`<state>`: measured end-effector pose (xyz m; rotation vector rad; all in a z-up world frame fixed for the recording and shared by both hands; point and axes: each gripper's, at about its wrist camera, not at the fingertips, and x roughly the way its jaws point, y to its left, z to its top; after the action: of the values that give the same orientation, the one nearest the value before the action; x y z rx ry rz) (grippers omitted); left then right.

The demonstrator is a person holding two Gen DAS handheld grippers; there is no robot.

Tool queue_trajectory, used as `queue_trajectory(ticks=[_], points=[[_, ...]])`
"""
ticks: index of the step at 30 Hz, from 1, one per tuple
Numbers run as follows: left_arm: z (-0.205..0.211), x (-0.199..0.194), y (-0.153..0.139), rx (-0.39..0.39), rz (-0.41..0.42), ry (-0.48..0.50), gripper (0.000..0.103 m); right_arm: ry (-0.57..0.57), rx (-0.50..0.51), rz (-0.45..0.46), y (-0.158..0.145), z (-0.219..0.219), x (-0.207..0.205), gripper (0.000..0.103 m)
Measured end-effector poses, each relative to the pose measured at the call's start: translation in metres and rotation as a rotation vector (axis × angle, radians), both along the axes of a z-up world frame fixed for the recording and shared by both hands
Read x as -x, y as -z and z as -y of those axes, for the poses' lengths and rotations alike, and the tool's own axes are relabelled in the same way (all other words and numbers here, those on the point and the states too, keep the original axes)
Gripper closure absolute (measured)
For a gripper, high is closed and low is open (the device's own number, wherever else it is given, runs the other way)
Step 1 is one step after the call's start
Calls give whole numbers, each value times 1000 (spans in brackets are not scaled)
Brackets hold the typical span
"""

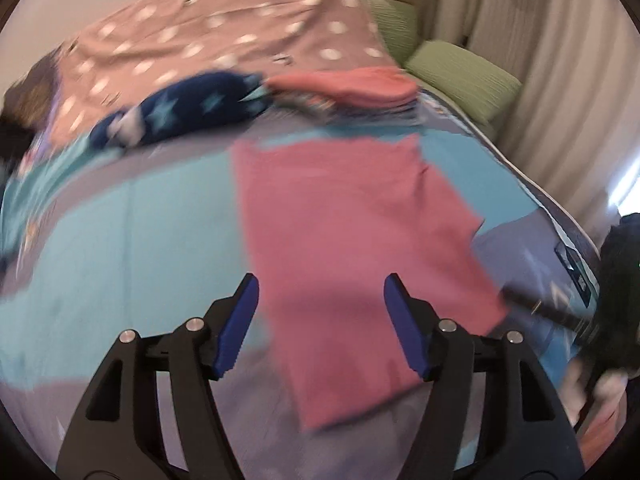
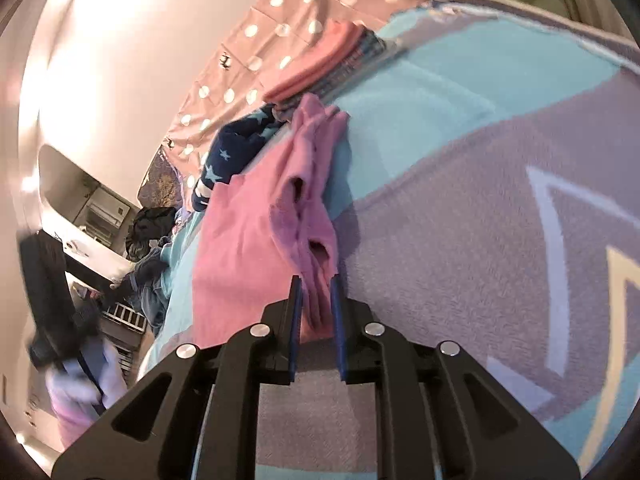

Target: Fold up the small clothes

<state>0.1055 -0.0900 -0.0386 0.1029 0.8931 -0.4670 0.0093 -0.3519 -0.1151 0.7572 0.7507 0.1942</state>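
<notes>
A pink garment [image 1: 352, 232] lies mostly flat on a turquoise and lilac bedspread [image 1: 120, 240]. My left gripper [image 1: 320, 292] hovers over the garment's near end, open, with nothing between its blue pads; this view is blurred. In the right wrist view the same pink garment [image 2: 240, 240] has one edge pulled up into a bunched ridge. That ridge runs into my right gripper [image 2: 316, 292], whose narrow jaws are shut on the fabric. The right gripper also shows in the left wrist view, as a dark blur at the garment's right corner.
A folded stack topped with coral pink [image 1: 344, 88] and a navy garment with stars [image 1: 180, 112] lie at the far side of the bed. Behind them are a pink polka-dot cover [image 1: 220, 28], green cushions [image 1: 460, 76] and curtains [image 1: 540, 40]. A person's dark sleeve [image 2: 52, 280] is at the left.
</notes>
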Motion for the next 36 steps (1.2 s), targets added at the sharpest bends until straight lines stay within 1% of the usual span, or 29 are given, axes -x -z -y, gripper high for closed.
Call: queue_trajectory(ticks=[3,6,8,9,10,11,12,13,14,15,16,17,18,19,20,22,24,25,26,27,28,29,30,31,32,33,34,35,36], points=[[-32,15,24,65,-77,-29,37,-83,37,62,-16,-15,-4,87],[-41,18,44,58,-107,-50,37,-171,71,100,-23,-37,-14,86],[-40,17,59,1,-107,-61,35,-160,97,67,-16,-42,-21,86],[-38,17,68,-27,-104,-68,34,-112,135,-1,-4,-39,-27,86],[-39,20,70,-20,-86,-70,34,-76,160,-54,6,-35,-30,97],[-39,23,70,-22,-70,-68,34,-58,135,-75,17,-28,-30,103],[-39,24,68,-17,-66,-64,34,-46,88,-71,20,-21,-27,103],[-42,24,66,-4,-70,-63,34,-47,67,-79,19,-18,-24,103],[-44,24,65,20,-84,-63,36,-51,78,-83,16,-18,-24,101],[-47,21,60,69,-103,-61,39,-55,107,-78,11,-20,-24,99],[-50,19,55,111,-104,-59,41,-59,135,-64,3,-23,-22,96],[-51,17,47,147,-92,-53,58,-68,152,-41,-5,-25,-23,96],[-49,14,38,169,-67,-37,83,-83,157,-16,-14,-27,-24,96],[-43,9,30,171,-41,-25,90,-99,160,7,-23,-31,-28,96],[-38,5,25,171,-27,-21,91,-107,170,24,-30,-34,-34,96],[-25,-8,15,191,-6,-10,92,-109,201,47,-42,-38,-49,96],[-13,-25,16,220,-24,21,92,-117,210,55,-44,-39,-66,95],[-7,-35,22,209,-36,20,92,-114,215,36,-39,-37,-72,95],[-4,-41,29,180,-40,6,91,-98,236,-3,-31,-35,-79,95],[-1,-51,43,130,-52,-22,91,-65,290,-78,-15,-32,-88,96],[-4,-59,58,137,-81,-30,92,-54,314,-122,-3,-30,-93,99],[-12,-61,65,201,-91,-30,92,-61,296,-127,7,-25,-91,99],[-18,-62,66,240,-92,-26,92,-68,262,-92,9,-20,-87,99],[-24,-62,64,274,-100,-20,92,-79,256,-86,8,-17,-85,98],[-27,-64,60,299,-113,-19,92,-91,256,-81,3,-16,-83,95],[-29,-66,57,312,-118,-16,91,-99,247,-62,-5,-13,-83,95],[-29,-68,51,316,-106,-17,89,-100,244,-38,-14,-11,-85,95],[-29,-73,43,305,-80,-18,79,-98,245,-8,-23,-7,-87,91],[-26,-80,33,265,-29,-18,65,-95,255,21,-34,-4,-94,88]])
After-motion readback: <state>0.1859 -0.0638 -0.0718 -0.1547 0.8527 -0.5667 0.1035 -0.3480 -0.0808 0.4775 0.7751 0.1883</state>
